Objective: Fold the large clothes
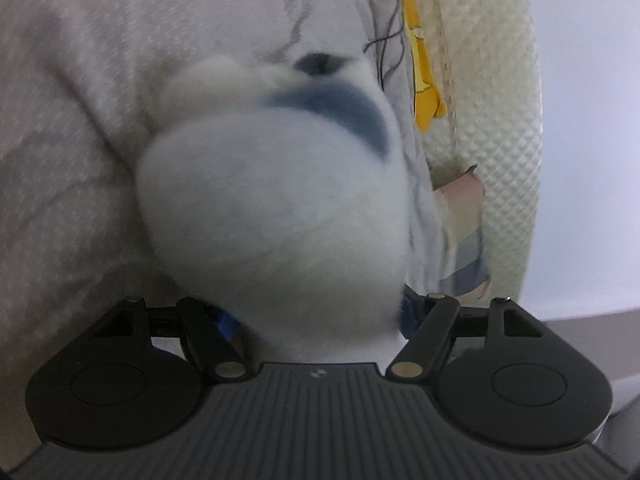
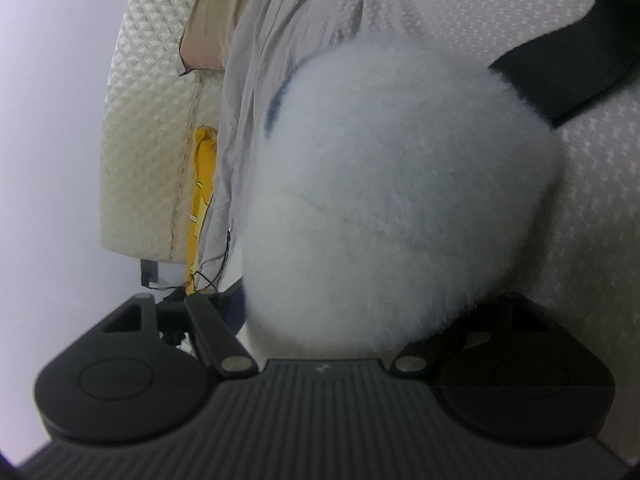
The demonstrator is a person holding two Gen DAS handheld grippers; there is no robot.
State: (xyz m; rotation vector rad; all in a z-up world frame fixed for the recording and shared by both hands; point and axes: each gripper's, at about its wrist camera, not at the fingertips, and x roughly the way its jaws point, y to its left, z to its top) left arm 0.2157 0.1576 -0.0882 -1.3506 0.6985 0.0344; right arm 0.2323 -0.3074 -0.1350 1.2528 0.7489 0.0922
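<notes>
Where fluffy white garment (image 1: 272, 216) bulges, patterned grey bedspread (image 1: 60, 120) over quilted mattress (image 1: 508, 120).

Both wrist views face, close up, the same fluffy white garment (image 1: 276, 216).

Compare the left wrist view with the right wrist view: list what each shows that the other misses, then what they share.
Left wrist only: a broad dark blue patch on the fluffy white garment, and checked fabric at the right.
Right wrist only: a black cloth piece at upper right.
Shared: the fluffy garment bunched between each gripper's fingers, grey patterned bedding, a quilted cream mattress edge, yellow printed fabric and a pink fabric corner.
</notes>
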